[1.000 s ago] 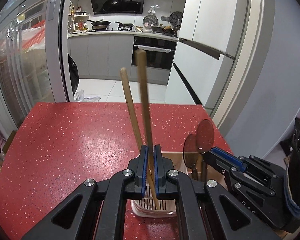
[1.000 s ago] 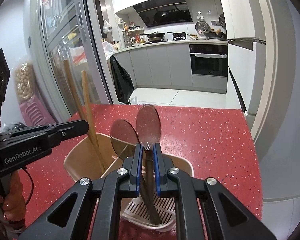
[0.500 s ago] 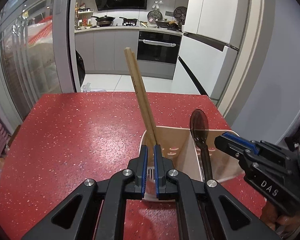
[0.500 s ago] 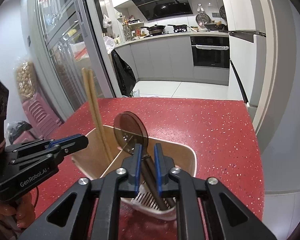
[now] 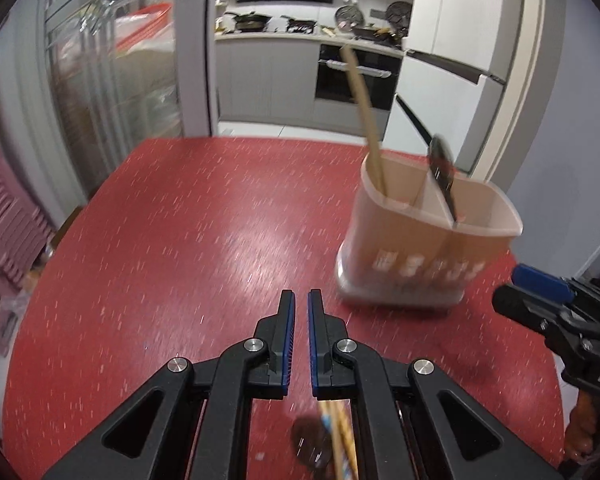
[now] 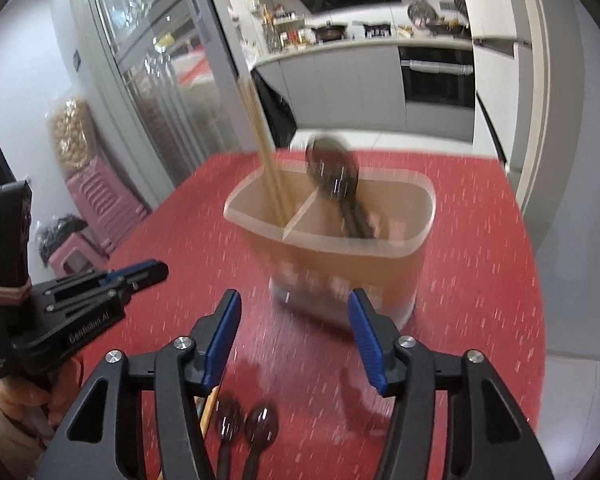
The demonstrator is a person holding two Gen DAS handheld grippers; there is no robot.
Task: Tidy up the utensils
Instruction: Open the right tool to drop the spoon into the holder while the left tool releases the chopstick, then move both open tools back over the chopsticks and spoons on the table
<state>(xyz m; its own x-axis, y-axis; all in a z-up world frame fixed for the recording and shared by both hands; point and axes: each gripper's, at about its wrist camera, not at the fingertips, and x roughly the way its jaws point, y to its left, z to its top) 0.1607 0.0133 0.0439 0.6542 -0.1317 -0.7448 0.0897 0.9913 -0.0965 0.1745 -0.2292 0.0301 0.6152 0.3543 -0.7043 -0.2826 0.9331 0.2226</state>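
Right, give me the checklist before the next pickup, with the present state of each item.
1. Left gripper empty: ok, fingers nearly together, nothing between them.
2. Right gripper open and empty: ok.
3. Chopsticks in the holder's left compartment: ok.
4. Dark spoons in the right compartment: ok.
5. Utensils left on the red table: not ok, two spoons lie near the right gripper.
6. Exact count of loose chopsticks: cannot tell, blurred.

My beige two-compartment holder stands upright on the red tabletop, chopsticks leaning in its left compartment, dark spoons (blurred) in the right.
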